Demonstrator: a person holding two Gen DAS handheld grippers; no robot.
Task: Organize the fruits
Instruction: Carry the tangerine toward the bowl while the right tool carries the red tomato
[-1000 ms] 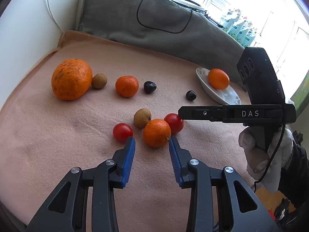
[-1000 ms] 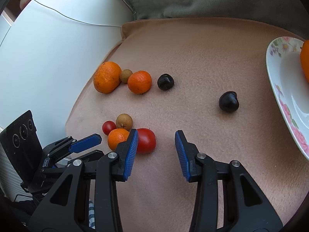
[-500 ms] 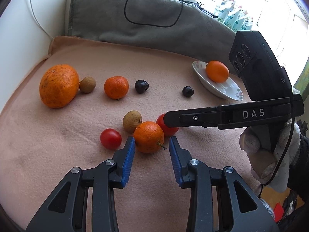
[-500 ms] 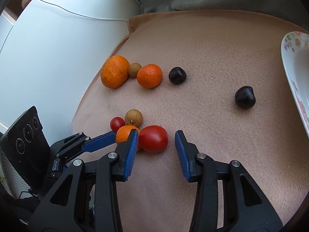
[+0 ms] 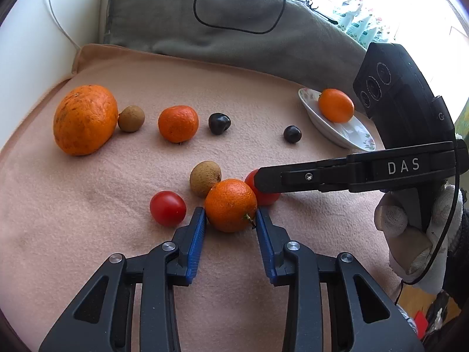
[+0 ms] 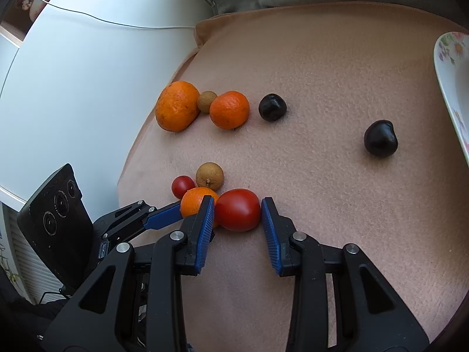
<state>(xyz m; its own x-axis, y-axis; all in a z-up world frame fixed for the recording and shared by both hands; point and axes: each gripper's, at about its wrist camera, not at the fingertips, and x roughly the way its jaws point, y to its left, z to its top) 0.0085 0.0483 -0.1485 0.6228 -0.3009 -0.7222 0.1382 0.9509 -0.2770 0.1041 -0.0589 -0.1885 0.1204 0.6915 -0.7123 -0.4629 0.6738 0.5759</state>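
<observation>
A small orange (image 5: 230, 204) lies on the pink cloth (image 5: 88, 205), between the blue tips of my open left gripper (image 5: 230, 214). A large red tomato (image 6: 238, 209) touches it and sits between the tips of my open right gripper (image 6: 238, 208). A small red tomato (image 5: 167, 207) and a brown longan (image 5: 205, 177) lie beside them. Farther back lie a big orange (image 5: 85, 119), a longan (image 5: 131, 118), a mandarin (image 5: 178, 123) and two dark cherries (image 5: 219, 123) (image 5: 292, 134). A floral plate (image 5: 346, 130) at the right holds an orange fruit (image 5: 336, 105).
A grey cushion (image 5: 234, 29) with a black cable lies behind the cloth. A white wall (image 6: 73, 88) borders the cloth's left side. The right gripper body and gloved hand (image 5: 410, 220) reach in from the right in the left wrist view.
Both grippers moved forward. The left tips now flank the small orange and the right tips flank the large red tomato. No fruit has moved.
</observation>
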